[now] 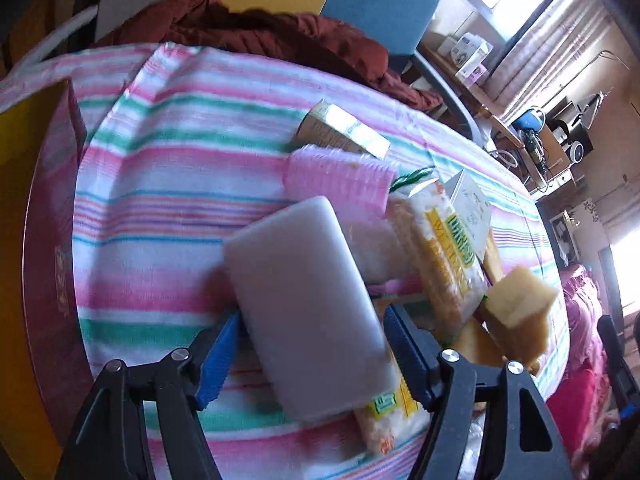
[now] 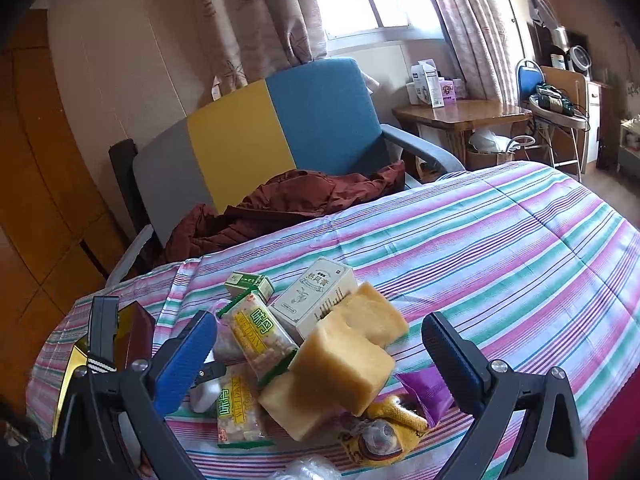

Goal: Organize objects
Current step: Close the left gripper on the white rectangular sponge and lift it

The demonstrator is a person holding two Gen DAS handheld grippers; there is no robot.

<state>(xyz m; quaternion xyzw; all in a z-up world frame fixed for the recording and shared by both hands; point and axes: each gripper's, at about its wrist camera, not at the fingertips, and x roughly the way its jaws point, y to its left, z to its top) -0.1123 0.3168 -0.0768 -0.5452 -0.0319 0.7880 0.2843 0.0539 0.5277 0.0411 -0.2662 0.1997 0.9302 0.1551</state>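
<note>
- Left hand-held gripper (image 1: pixel 310 354) pinches a pale rounded block, possibly soap (image 1: pixel 308 308), lifted over the pile. The grip sits only at the block's lower end; a tilt or a slick face could let it slip onto the snack packets (image 1: pixel 440 256).
- Motion blur hides the pad contact on the right side; I cannot tell how firm it is.
- Right hand-held gripper (image 2: pixel 320 344) is spread wide with nothing between its fingers, hovering over the sponge cakes (image 2: pixel 344 364), which lean stacked and could topple if brushed.
- The pile crowds the near edge of the bed (image 2: pixel 520 240); the purple wrapper (image 2: pixel 426 392) and yellow packet (image 2: pixel 384 428) lie closest to the drop.
- Open striped cover lies toward the far and right edges.
- Red box (image 1: pixel 52 248) borders the left edge, limiting swing there.
</note>
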